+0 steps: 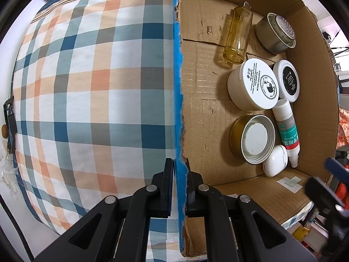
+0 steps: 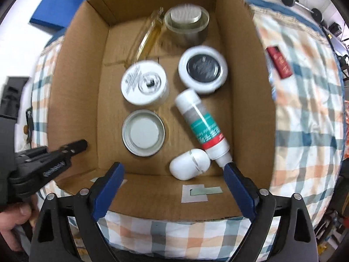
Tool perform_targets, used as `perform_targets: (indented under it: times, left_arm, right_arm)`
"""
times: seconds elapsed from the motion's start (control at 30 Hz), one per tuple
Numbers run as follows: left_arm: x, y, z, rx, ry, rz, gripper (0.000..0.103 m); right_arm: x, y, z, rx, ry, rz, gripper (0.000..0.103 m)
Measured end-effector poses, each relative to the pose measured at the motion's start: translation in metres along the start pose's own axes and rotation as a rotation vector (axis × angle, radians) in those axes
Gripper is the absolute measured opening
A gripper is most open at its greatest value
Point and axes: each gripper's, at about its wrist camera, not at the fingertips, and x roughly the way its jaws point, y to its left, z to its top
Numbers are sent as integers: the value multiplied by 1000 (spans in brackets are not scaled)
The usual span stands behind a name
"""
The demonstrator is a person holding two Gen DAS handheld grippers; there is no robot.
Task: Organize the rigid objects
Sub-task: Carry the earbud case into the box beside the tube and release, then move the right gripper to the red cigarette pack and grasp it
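Note:
A cardboard box [image 2: 76,87] sits on a plaid cloth. Inside lie a yellow glass bottle [image 2: 150,37], a steel cup [image 2: 187,26], a white cream jar [image 2: 145,85], a white jar with a black label [image 2: 202,68], a gold lid [image 2: 142,133], a white and teal bottle [image 2: 201,122] and a white earbud case [image 2: 189,163]. My left gripper [image 1: 180,170] is shut on the box's left wall [image 1: 178,87]. It also shows in the right wrist view [image 2: 74,146]. My right gripper [image 2: 173,170] is open and empty above the box's near wall.
The plaid cloth [image 1: 87,87] covers the surface around the box. A dark red packet [image 2: 280,62] lies on the cloth right of the box. A blue pad [image 2: 59,6] lies at the far left. A barbell [image 2: 301,4] rests far right.

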Motion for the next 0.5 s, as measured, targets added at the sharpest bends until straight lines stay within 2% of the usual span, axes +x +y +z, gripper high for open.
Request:
perform_targets:
  times: [0.17,0.5]
  left_arm:
    - [1,0,1,2,0,2,5]
    - [1,-2,2,5,2,7,5]
  right_arm:
    - [-22,-4,8,19,-58,-42,103]
    - [-61,-2,6,10,-138,-17,103]
